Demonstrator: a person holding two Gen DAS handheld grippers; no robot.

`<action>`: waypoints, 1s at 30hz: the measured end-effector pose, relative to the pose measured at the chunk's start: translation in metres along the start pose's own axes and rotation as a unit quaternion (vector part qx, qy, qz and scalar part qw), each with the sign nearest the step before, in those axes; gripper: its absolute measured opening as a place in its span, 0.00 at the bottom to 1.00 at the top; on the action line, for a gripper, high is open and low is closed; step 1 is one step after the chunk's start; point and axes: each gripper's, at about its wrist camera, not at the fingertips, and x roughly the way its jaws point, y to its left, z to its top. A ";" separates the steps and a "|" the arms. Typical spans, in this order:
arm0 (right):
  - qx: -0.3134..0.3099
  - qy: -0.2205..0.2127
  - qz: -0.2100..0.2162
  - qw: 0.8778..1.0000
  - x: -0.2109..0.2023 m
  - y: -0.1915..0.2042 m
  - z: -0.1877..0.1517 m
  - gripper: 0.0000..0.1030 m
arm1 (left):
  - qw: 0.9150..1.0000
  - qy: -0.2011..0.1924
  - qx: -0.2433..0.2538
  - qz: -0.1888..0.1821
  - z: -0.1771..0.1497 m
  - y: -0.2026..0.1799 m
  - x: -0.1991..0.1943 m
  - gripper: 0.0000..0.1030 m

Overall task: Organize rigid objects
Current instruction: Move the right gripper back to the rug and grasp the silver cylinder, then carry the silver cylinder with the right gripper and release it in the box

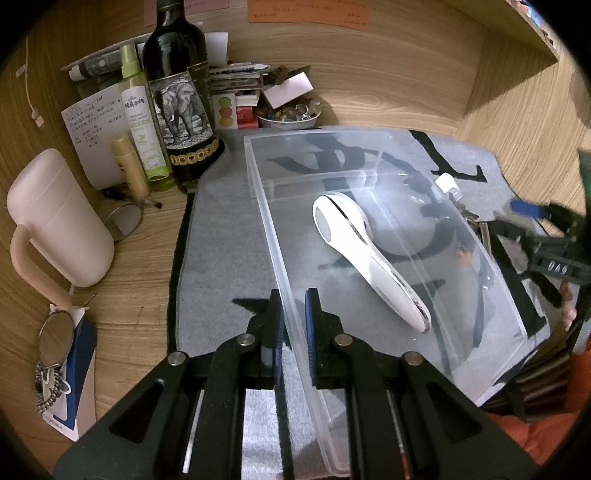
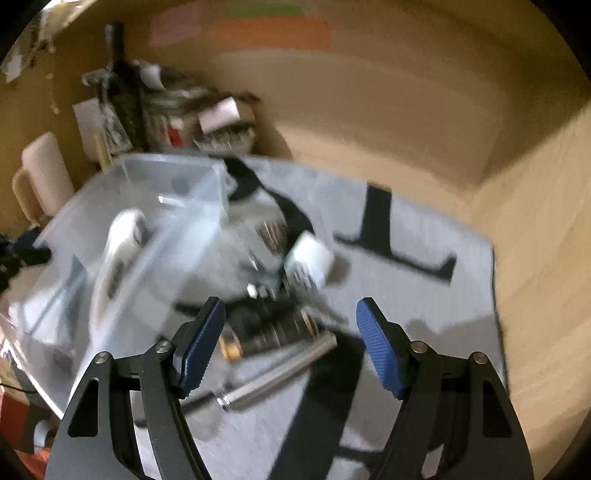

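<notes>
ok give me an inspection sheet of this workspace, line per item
surface: wooden desk with a grey mat bearing black markings
job's things: clear plastic bin on the mat, a white handheld device lying inside; white plug, metal tube and blurred small items on the mat right of the bin
clutter: wine bottle, green spray bottle, pale mug, paper stacks, bowl of beads, round mirror
grippers: left gripper shut on the bin's wall; right gripper open above the small items, view blurred
cables: nothing seen
surroundings: wood-panelled alcove, sticky notes on back wall
</notes>
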 end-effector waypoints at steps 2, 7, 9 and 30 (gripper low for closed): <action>0.015 0.025 0.007 1.000 0.012 -0.005 -0.013 0.69 | 1.000 0.000 0.000 0.000 0.000 0.000 0.000 0.10; 0.025 0.067 0.015 0.997 0.036 -0.009 -0.035 0.67 | 1.000 0.000 0.000 0.000 0.000 0.000 0.000 0.10; 0.027 0.074 0.021 0.997 0.040 -0.010 -0.040 0.63 | 1.000 -0.001 0.001 0.002 -0.001 0.000 -0.001 0.10; 0.043 0.003 0.011 0.999 -0.004 -0.024 -0.031 0.14 | 1.000 0.000 0.004 0.006 -0.002 0.003 -0.001 0.10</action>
